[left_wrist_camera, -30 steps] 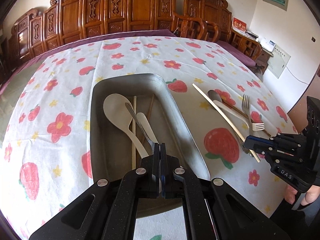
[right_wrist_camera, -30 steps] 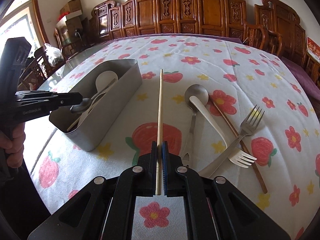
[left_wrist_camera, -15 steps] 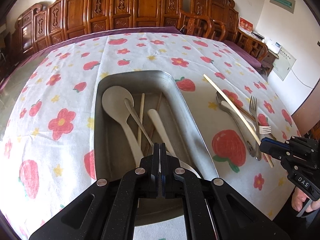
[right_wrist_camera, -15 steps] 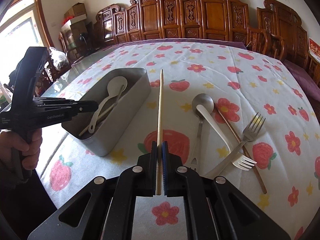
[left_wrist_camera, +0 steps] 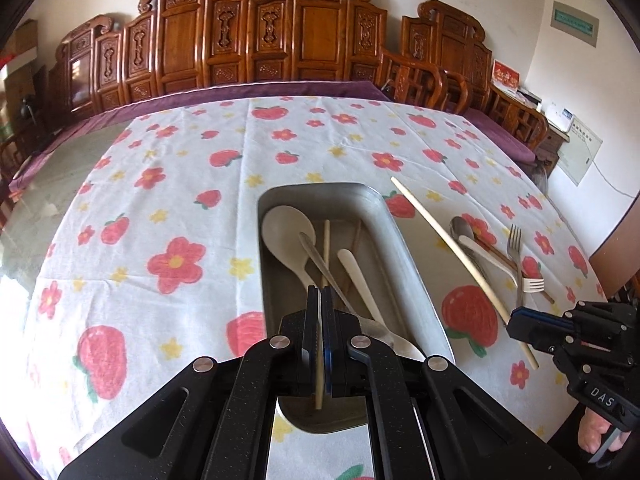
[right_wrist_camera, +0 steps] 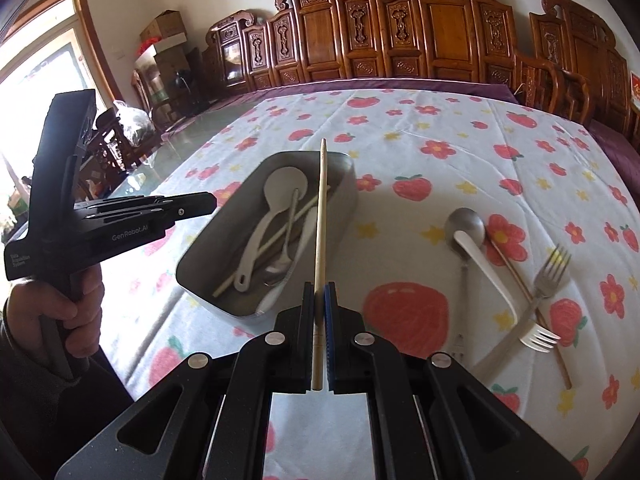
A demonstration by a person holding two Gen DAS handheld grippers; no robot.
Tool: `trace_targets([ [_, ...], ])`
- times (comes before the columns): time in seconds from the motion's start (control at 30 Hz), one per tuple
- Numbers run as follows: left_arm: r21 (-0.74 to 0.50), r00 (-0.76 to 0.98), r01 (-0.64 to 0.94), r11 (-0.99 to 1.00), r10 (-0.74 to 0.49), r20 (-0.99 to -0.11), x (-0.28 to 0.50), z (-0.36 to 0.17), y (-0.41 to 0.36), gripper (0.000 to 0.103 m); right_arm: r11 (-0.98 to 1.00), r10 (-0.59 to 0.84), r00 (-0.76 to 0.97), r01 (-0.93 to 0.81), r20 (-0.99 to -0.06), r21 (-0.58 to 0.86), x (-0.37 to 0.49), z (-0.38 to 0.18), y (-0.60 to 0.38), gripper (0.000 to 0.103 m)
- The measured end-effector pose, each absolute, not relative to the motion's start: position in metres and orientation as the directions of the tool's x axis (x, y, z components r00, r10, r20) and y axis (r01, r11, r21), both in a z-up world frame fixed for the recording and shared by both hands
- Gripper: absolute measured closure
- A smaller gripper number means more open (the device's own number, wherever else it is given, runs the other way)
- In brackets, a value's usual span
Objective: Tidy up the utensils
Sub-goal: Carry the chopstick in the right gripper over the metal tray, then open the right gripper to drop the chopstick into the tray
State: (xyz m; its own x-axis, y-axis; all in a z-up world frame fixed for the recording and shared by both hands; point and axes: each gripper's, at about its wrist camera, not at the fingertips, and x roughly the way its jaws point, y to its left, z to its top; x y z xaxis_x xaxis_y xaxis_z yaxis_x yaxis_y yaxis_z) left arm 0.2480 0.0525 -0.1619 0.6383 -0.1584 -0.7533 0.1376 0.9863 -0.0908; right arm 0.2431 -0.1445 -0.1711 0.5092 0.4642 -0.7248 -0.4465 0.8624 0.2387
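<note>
Chopstick (right_wrist_camera: pixel 320 216) pinched in our right tongs (right_wrist_camera: pixel 319 320), bin (right_wrist_camera: pixel 224 292) ahead-left; we judge: align lengthwise, lower, then release. Left tongs (left_wrist_camera: pixel 319 320) pressed together, empty.

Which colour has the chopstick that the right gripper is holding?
Pale, light wood colour. The chopstick shows best in the right wrist view, between the right gripper's jaws.

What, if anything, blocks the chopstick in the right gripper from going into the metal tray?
Nothing visible does. The right gripper is shut on the chopstick, whose tip already reaches over the open metal tray. The left gripper hangs off the tray's left side, clear of that path.
</note>
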Motion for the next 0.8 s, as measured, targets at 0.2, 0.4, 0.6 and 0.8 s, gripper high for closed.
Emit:
trace_targets([
  [0.2, -0.094, 0.665, 0.098, 0.991, -0.135, -0.735, 0.246, -0.15, 0.07, 0.083, 0.853, 0.485, 0.478, -0.441, -0.732, 0.278, 0.256, -0.164, -0.121, 0.097],
  [0.4, -0.106, 0.678, 0.08, 0.991, -0.132, -0.723, 0.244, -0.144, 0.084, 0.083, 0.853, 0.49, 0.444, -0.423, -0.75, 0.307, 0.269, -0.169, -0.1, 0.097],
  [0.6, -0.119, 0.686, 0.061, 0.991, -0.128, -0.717, 0.243, -0.14, 0.094, 0.083, 0.854, 0.493, 0.415, -0.398, -0.765, 0.335, 0.281, -0.176, -0.084, 0.097],
  [0.8, -0.118, 0.688, 0.062, 0.991, -0.128, -0.714, 0.242, -0.139, 0.094, 0.083, 0.863, 0.479, 0.385, -0.371, -0.789, 0.343, 0.292, -0.189, -0.07, 0.097],
])
